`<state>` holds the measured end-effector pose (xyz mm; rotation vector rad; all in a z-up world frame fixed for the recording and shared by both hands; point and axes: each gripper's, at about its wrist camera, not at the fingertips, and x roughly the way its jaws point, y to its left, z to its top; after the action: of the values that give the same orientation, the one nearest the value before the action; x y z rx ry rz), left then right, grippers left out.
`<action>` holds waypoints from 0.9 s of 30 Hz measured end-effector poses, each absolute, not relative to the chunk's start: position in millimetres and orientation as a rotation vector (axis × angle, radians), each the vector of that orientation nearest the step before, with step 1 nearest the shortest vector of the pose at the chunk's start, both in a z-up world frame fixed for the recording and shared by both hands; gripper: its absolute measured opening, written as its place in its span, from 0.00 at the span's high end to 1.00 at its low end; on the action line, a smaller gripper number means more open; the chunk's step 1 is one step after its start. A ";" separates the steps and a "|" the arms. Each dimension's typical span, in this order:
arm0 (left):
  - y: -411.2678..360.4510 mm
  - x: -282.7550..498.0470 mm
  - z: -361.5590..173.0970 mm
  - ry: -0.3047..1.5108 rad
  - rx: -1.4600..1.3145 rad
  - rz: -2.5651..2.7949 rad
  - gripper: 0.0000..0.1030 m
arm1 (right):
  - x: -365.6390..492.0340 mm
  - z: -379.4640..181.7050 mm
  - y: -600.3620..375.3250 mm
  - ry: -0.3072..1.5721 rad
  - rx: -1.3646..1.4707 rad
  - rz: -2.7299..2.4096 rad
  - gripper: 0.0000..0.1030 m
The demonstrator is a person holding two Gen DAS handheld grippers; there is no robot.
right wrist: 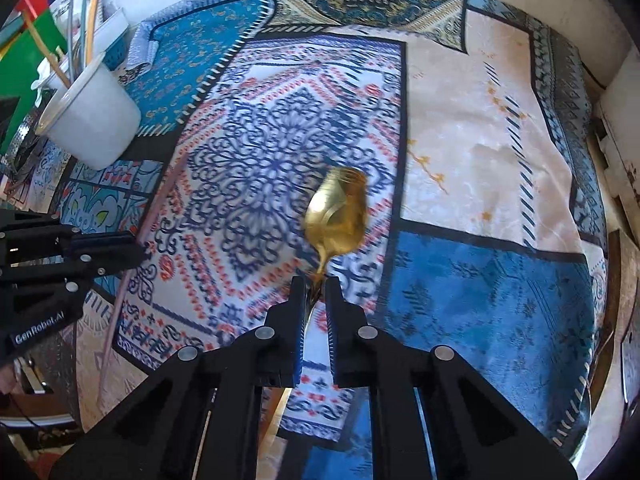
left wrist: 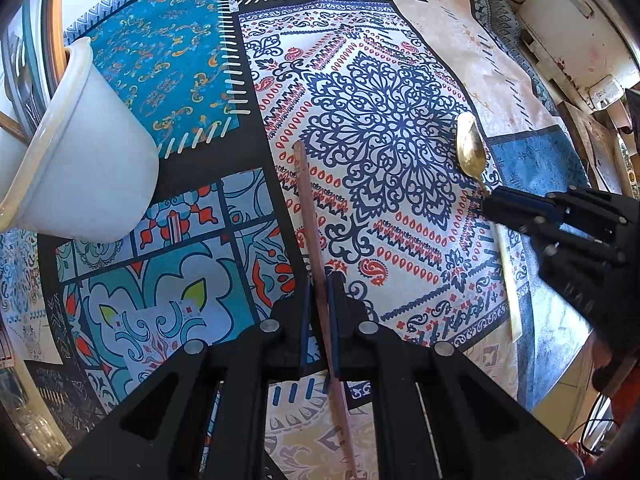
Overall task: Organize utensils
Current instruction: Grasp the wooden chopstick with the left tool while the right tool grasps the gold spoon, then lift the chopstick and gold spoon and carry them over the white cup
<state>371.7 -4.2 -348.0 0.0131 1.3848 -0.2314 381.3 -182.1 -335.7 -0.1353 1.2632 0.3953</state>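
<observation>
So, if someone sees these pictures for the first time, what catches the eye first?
Probably the gold spoon, its neck pinched in the right gripper over the bright patterned tablecloth. Next, the left gripper closed on a thin reddish stick. A white cup stands at the far left.

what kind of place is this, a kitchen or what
Probably a home kitchen or dining table: a patterned patchwork tablecloth covers it, a white utensil cup stands at the edge, and a gold spoon and a chopstick are in use.
</observation>
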 end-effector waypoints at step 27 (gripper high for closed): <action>-12.7 370.7 -341.4 1.326 0.089 -0.185 0.96 | 404.9 -326.4 -149.8 1.253 -0.104 0.412 0.96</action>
<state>370.7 -12.7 -341.4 0.0889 1.3264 -0.1854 404.9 -149.8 -326.4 -0.1043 1.2528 0.4118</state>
